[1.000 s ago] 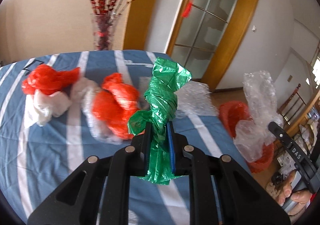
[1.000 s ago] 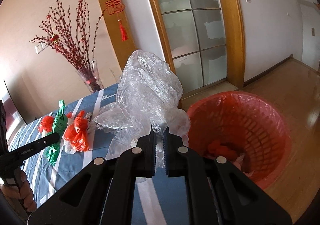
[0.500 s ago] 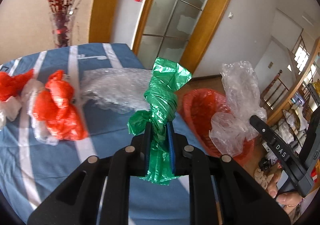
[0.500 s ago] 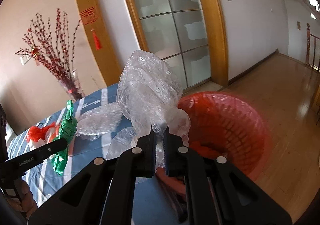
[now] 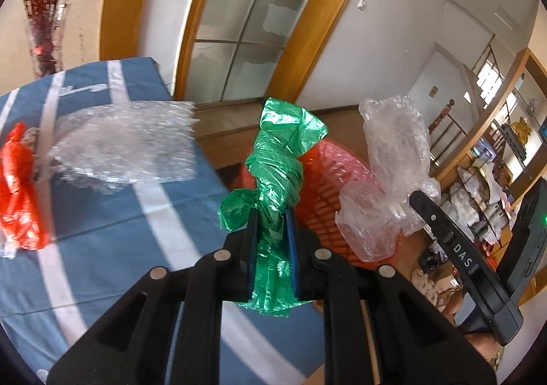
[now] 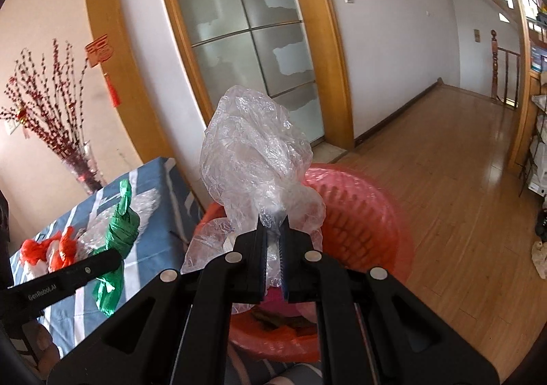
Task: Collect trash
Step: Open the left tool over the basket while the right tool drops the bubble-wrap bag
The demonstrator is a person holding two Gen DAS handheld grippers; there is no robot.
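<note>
Right now the left gripper (image 5: 271, 214) is clamping its jaws on a green bag (image 5: 278, 159), while the right gripper (image 6: 273, 231) is pinching a clear bag (image 6: 253, 152) above the red basket (image 6: 369, 210) beside the desk (image 5: 112, 231).

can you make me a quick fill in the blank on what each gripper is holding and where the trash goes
1. The left gripper is shut on a crumpled ____ plastic bag.
2. The right gripper is shut on a ____ plastic bag.
3. The basket beside the table is ____ in colour.

Missing words: green; clear; red
</note>
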